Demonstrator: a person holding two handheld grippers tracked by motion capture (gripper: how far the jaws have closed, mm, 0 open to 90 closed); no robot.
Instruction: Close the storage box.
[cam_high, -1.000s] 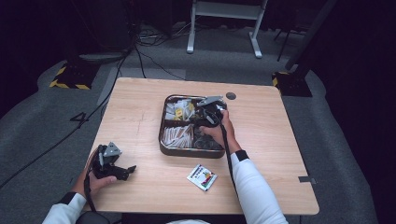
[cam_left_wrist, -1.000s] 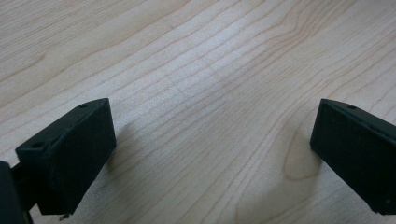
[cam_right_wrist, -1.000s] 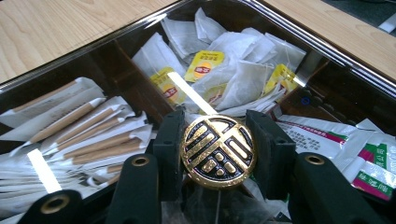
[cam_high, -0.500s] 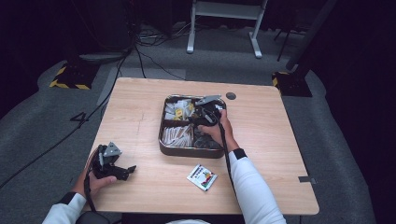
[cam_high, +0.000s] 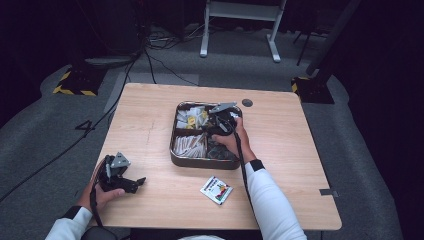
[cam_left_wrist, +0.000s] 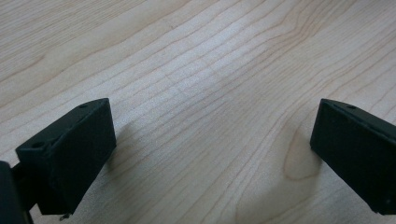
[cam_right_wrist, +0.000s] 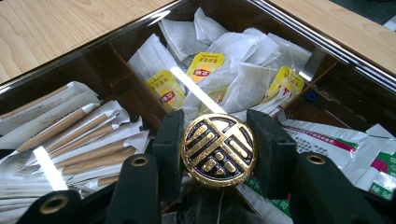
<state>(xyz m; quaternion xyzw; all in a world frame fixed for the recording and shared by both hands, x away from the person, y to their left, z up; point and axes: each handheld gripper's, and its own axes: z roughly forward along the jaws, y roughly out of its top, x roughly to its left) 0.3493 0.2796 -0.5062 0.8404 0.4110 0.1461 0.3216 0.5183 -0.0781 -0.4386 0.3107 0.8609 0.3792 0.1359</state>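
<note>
A dark tray with several compartments sits mid-table, under what looks like a clear lid that throws bright glare streaks. My right gripper is over the tray's middle. In the right gripper view my right gripper is shut on a round gold knob with a black pattern. Beneath it lie white and yellow tea bags, paper stick packets and red and green sachets. My left gripper rests low near the table's front left. Its jaws stand wide open over bare wood.
A small printed packet lies on the wooden table in front of the tray. A dark round grommet sits behind the tray. Beyond the table are cables, a white stand's legs and grey floor.
My right gripper has crept slightly left over the tray while staying on the knob. The left gripper has not moved.
</note>
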